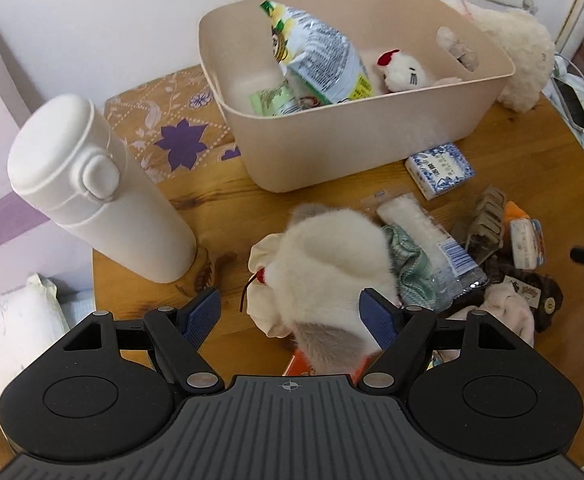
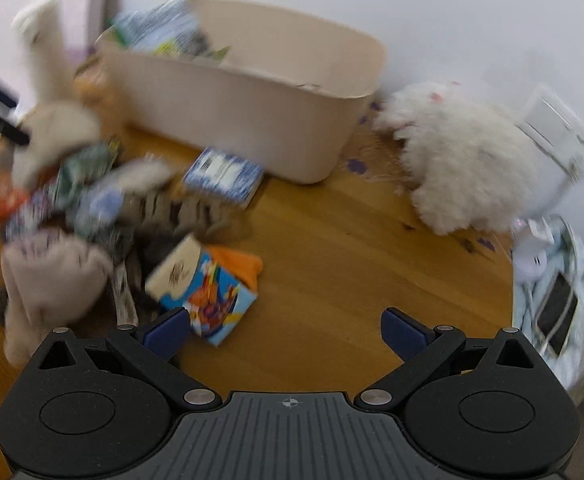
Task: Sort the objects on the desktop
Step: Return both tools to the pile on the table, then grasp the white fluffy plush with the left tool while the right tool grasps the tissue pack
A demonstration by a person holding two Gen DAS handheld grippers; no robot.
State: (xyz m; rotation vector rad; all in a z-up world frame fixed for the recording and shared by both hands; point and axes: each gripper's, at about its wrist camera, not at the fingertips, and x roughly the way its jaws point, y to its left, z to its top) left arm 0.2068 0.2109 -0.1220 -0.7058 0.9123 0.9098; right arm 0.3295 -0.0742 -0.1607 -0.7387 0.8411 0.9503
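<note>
A beige bin (image 1: pixel 332 136) stands at the back of the round wooden table (image 1: pixel 219 208) and holds a snack bag (image 1: pixel 316 52), a green packet and a small white plush (image 1: pixel 402 70). My left gripper (image 1: pixel 289 314) is open, its jaws on either side of a furry white plush toy (image 1: pixel 332 264) in a pile of small items. My right gripper (image 2: pixel 285 330) is open and empty above bare wood, with a colourful box (image 2: pixel 203 288) by its left finger. The bin (image 2: pixel 243 108) also shows in the blurred right wrist view.
A tall white flask (image 1: pixel 91 184) stands at the left. A blue-and-white tissue pack (image 1: pixel 440 170), a plastic bottle (image 1: pixel 424 236) and brown items lie in the pile. A large fluffy white plush (image 2: pixel 464 160) sits right of the bin. A phone on cloth (image 2: pixel 556 308) lies at the right edge.
</note>
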